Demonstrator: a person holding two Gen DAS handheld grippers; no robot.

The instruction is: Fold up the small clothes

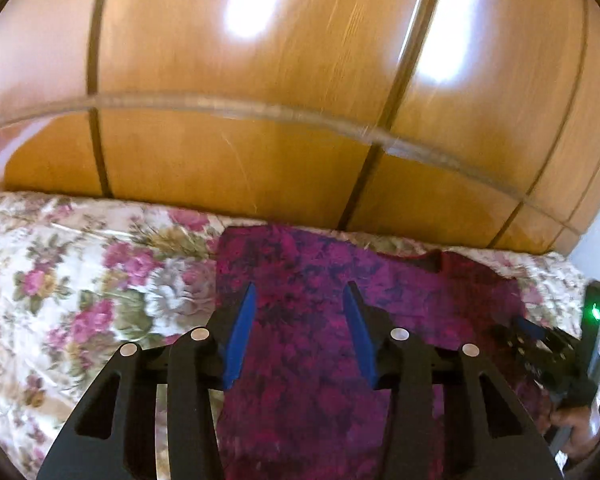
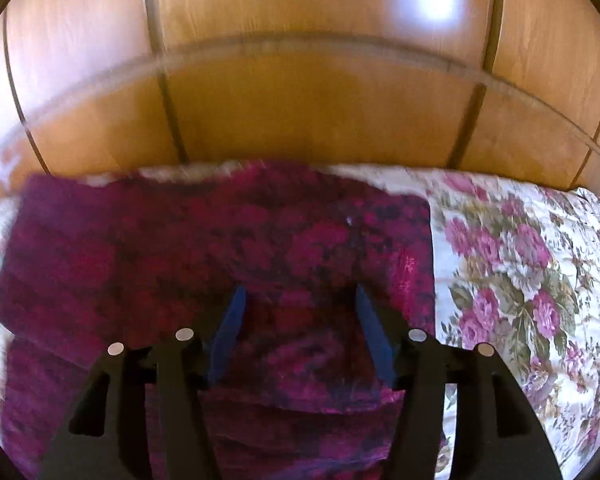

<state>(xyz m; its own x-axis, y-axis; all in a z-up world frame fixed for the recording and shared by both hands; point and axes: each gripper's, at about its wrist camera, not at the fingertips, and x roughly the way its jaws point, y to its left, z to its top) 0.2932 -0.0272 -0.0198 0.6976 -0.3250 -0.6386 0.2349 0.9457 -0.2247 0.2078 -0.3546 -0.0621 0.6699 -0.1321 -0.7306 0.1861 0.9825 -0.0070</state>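
Note:
A magenta and dark purple patterned garment [image 1: 312,352] lies spread on a floral bedspread [image 1: 80,288]. My left gripper [image 1: 302,292] hovers over its left part, its blue fingers apart with only cloth seen beneath them. In the right wrist view the same garment [image 2: 180,248] shows a folded layer near its right edge. My right gripper [image 2: 298,294] is above that fold, open, nothing pinched. The right gripper [image 1: 540,344] also appears at the right edge of the left wrist view, held by a hand [image 1: 576,428].
A glossy wooden headboard or wardrobe front [image 1: 260,120] rises directly behind the bed. The floral bedspread [image 2: 520,280] extends to the right of the garment. A dark device with a green light [image 1: 594,312] sits at the far right.

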